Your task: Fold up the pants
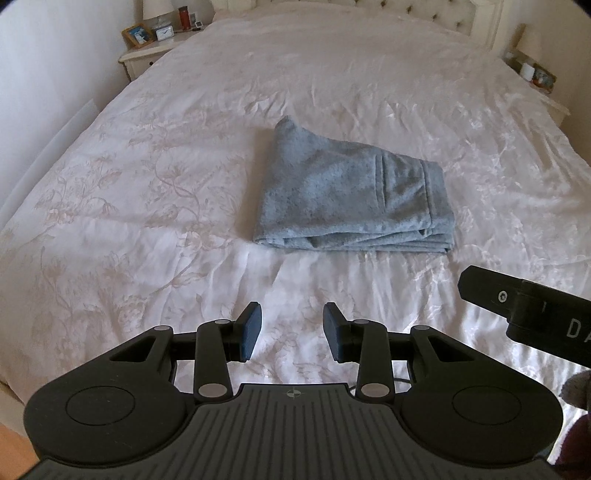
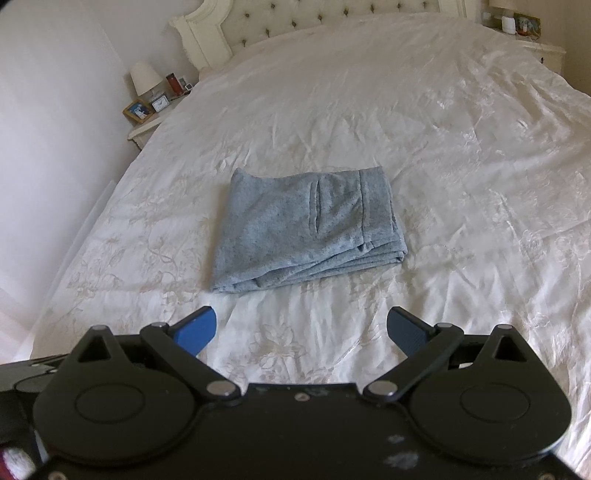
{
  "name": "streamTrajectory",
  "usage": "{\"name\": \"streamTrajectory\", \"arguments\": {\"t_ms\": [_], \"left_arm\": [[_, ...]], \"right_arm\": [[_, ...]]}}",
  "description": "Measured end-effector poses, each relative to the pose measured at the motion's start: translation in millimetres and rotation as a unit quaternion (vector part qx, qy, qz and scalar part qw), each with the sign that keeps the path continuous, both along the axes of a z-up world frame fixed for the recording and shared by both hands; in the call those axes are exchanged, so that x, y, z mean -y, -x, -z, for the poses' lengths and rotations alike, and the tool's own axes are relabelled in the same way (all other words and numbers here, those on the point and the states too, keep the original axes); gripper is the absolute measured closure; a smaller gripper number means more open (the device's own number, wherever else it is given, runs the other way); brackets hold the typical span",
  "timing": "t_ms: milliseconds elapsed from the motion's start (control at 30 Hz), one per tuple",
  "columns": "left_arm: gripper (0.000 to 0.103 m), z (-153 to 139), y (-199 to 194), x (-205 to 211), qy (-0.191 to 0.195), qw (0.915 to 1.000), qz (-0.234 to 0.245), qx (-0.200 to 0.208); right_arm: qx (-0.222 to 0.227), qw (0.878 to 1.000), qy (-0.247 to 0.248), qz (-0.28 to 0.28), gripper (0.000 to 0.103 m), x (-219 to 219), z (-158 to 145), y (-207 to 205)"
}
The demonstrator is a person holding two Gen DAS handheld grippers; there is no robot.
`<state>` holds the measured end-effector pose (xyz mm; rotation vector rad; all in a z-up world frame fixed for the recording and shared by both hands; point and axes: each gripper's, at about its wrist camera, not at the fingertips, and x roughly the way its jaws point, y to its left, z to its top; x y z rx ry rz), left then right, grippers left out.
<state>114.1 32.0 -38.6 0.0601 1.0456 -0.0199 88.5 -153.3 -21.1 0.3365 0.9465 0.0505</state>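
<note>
The grey-blue pants (image 1: 351,192) lie folded into a compact stack on the white bedspread (image 1: 147,184), with the waistband and a pocket slit facing up. They also show in the right wrist view (image 2: 306,229). My left gripper (image 1: 292,330) is open and empty, held above the bed a short way in front of the pants. My right gripper (image 2: 301,330) is open wide and empty, also in front of the pants and apart from them. Part of the right gripper's body (image 1: 524,314) shows at the right edge of the left wrist view.
A nightstand (image 1: 147,55) with a photo frame, clock and lamp stands left of the bed. A second nightstand (image 2: 539,48) is on the right. A tufted headboard (image 2: 295,22) is at the far end. A white wall (image 2: 55,147) runs along the left.
</note>
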Motion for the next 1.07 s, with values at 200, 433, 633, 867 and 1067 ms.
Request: {"name": "streamTrajectory", "arguments": {"t_ms": [200,433,633,867,1067], "left_arm": [[0.067,2.6,-2.1,6.4,-0.008,0.9999,-0.004,-0.004],[0.067,4.8,-5.4,12.8,-0.018,0.9998,-0.010,-0.008],[0.067,5.7,-8.0,14.2,-0.019,0.9998,-0.007,-0.008],[0.067,3.5,-12.4,10.5,-0.017,0.9998,-0.005,0.002],[0.068,2.6,-16.9,-0.9,-0.002,0.9998,0.014,0.014]], "right_arm": [[-0.010,1.000,-0.006,-0.006,0.000,5.5,5.7,-4.0],[-0.019,1.000,-0.017,-0.012,0.000,10.5,14.1,-10.2],[-0.027,0.999,-0.021,-0.012,0.000,11.8,18.6,-14.4],[-0.029,0.999,-0.016,-0.011,0.000,6.9,17.6,-18.3],[-0.029,1.000,-0.003,0.003,0.000,-1.3,16.5,-16.9]]}}
